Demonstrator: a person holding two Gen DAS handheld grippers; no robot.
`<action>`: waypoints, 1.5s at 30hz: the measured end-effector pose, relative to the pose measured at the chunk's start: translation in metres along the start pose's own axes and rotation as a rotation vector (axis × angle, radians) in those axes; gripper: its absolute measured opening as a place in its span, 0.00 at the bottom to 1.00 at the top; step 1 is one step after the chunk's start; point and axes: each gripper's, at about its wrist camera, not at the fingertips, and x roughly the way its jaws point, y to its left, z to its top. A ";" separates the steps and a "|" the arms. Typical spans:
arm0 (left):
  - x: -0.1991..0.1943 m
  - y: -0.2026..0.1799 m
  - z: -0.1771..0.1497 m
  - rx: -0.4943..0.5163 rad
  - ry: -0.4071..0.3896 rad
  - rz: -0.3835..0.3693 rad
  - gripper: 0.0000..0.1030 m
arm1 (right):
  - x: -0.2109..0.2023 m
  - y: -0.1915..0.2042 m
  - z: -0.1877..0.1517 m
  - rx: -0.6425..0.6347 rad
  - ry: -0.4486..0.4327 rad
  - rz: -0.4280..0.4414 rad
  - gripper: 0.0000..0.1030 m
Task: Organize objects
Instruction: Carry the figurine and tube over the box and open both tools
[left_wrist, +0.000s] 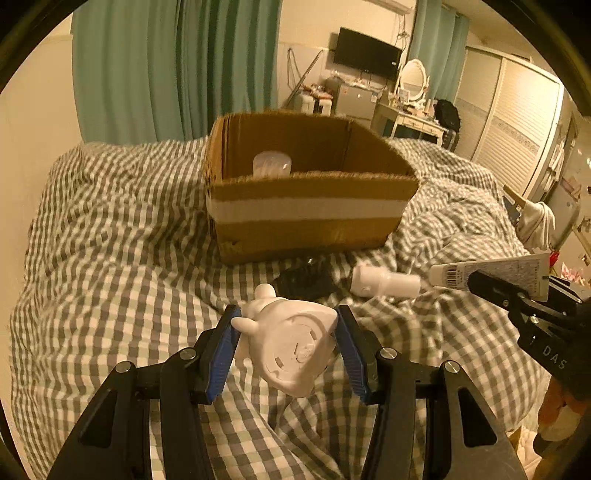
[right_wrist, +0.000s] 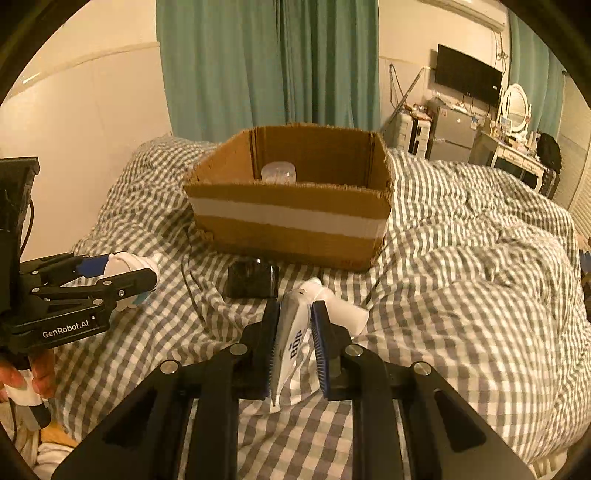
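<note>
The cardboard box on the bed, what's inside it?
Inside the cardboard box a clear plastic container sits by the back wall. The front wall hides the box floor, so anything else there can't be seen.

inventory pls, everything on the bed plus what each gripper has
cardboard box: 1, brown with white band, on the bed
clear container: 1, translucent, inside box
dark object: 1, black, before the box
white bottle: 1, lying on the bedspread
bedspread: 1, grey-white check
white figurine: 1, between left fingers
tube: 1, white-silver, between right fingers
left gripper: shut on figurine
right gripper: shut on tube
</note>
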 end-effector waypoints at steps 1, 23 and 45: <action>-0.004 -0.002 0.003 0.003 -0.009 -0.002 0.52 | -0.004 0.000 0.002 -0.003 -0.010 -0.001 0.16; -0.001 -0.024 0.169 0.072 -0.170 -0.027 0.52 | -0.008 -0.019 0.149 -0.055 -0.160 -0.034 0.16; 0.172 0.000 0.252 0.081 0.002 0.014 0.52 | 0.193 -0.079 0.241 -0.038 0.038 -0.010 0.16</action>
